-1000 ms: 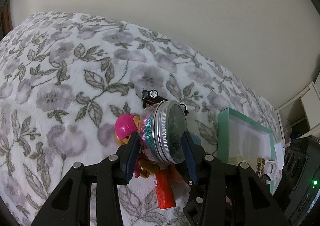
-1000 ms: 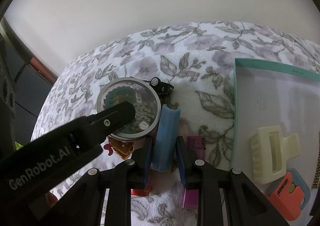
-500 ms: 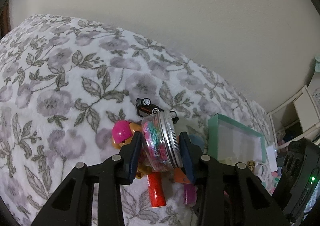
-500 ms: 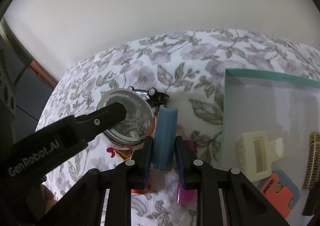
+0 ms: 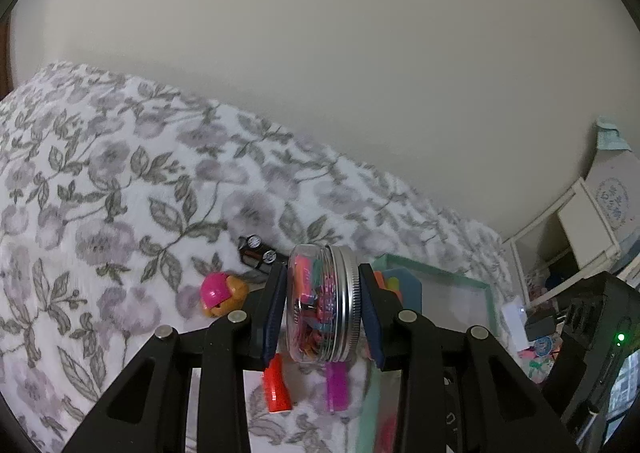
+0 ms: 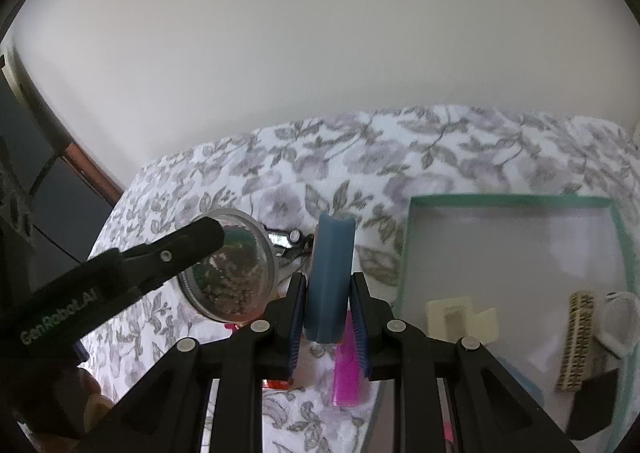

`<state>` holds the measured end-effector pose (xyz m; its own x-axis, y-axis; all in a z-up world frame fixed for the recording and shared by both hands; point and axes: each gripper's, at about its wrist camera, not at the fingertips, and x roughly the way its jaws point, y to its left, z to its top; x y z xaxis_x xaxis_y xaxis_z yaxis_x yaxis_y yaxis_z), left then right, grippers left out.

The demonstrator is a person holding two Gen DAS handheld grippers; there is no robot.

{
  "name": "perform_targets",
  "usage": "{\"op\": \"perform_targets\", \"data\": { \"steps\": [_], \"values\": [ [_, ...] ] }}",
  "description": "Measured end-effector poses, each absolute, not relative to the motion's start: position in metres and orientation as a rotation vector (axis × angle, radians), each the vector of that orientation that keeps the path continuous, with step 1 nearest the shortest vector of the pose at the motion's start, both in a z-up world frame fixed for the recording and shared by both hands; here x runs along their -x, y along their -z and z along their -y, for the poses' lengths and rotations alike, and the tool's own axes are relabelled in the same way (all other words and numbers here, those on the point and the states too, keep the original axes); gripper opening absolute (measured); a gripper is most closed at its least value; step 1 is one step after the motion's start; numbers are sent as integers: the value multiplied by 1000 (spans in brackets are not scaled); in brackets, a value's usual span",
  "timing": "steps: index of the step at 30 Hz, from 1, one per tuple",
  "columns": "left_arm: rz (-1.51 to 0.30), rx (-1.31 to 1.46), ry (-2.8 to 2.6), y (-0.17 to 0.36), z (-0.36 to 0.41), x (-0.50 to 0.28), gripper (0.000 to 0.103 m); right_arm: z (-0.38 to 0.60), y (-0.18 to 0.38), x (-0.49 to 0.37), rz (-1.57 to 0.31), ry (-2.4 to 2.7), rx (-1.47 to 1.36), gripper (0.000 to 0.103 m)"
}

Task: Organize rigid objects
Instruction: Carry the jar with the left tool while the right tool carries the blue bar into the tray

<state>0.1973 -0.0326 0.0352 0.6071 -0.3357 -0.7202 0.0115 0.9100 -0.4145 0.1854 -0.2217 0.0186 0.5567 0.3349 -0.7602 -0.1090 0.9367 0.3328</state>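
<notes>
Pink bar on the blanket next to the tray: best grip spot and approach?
Grip the pink bar across its narrow width near the close end, coming from above. It lies flat on the blanket, long axis pointing away from the camera, so its long sides are exposed. Its far end is hidden behind the right claw.

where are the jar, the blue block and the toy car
jar (image 5: 320, 303), left wrist view, on its clear side wall
blue block (image 6: 330, 277), right wrist view, on its front face between the tool's fingers
toy car (image 5: 258, 251), left wrist view, on its dark body by the wheels
</notes>
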Motion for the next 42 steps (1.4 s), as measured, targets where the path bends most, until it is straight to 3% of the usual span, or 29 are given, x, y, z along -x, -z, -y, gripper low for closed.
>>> {"op": "perform_targets", "data": {
  "steps": [31, 42],
  "values": [
    [-927, 245, 397, -25, 175, -172, 37, 377, -21, -165, -968, 38, -319, 24],
    [-920, 176, 442, -11, 198, -167, 37, 382, -4, -168, -1017, 52, -321, 24]
  ]
}}
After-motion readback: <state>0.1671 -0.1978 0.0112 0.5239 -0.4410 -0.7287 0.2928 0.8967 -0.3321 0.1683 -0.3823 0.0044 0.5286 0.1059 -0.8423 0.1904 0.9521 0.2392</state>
